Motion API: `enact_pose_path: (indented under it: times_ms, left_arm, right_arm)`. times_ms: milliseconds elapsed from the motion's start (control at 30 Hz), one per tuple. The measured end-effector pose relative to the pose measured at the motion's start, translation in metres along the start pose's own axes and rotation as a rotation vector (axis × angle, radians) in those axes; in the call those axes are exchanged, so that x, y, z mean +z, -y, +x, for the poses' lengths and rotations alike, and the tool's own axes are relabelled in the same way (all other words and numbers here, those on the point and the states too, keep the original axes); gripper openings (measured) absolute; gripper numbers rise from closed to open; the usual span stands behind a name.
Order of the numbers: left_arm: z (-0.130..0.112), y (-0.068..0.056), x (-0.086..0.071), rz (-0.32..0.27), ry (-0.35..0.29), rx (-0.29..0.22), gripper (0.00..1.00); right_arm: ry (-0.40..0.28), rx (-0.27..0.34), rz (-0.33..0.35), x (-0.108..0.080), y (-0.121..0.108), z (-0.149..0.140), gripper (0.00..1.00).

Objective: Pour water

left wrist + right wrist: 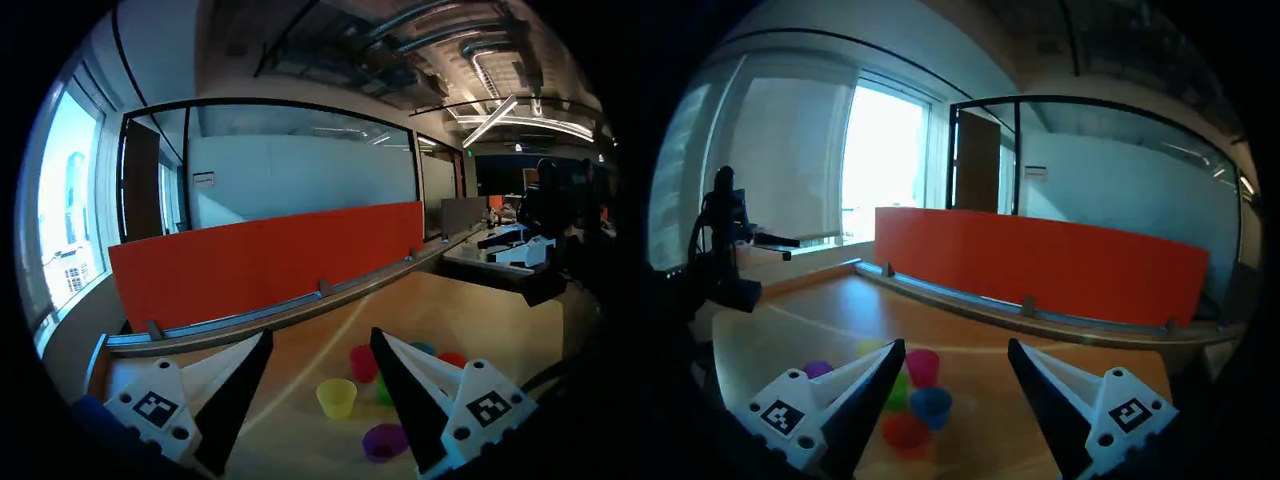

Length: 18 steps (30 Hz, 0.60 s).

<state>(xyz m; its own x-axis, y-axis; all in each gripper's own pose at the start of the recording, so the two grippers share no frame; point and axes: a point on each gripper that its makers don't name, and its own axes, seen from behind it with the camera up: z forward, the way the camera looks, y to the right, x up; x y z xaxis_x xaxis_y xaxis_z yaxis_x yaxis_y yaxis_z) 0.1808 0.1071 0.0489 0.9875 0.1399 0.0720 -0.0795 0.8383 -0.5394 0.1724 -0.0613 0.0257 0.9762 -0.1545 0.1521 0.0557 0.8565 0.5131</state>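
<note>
Several small plastic cups stand in a cluster on the wooden table. In the left gripper view I see a yellow cup, a pink cup, a purple cup, a green one partly behind my finger, and blue and red rims beyond. My left gripper hangs open above them, holding nothing. In the right gripper view the pink cup, blue cup, red cup, green cup, yellow rim and purple cup sit below my open right gripper.
An orange divider panel on a metal rail runs along the table's far edge. A dark stand with a clamp rises at the table's left end in the right gripper view. Desks and a person's dark figure lie far off.
</note>
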Motion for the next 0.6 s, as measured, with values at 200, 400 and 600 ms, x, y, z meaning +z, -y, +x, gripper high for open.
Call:
enact_pose_path:
  times_ms: [200, 400, 600]
  left_arm:
    - [-0.006, 0.003, 0.001, -0.007, 0.037, 0.032, 0.90]
    - [-0.014, -0.004, 0.006, -0.031, 0.071, 0.061, 0.90]
    - [-0.019, -0.013, 0.013, -0.065, 0.091, 0.073, 0.90]
  right_arm:
    - [0.062, -0.047, 0.010, -0.001, 0.001, -0.010, 0.99]
    - [0.090, -0.058, 0.024, 0.001, 0.004, -0.014, 0.99]
    - [0.111, -0.053, 0.042, 0.005, 0.006, -0.018, 0.99]
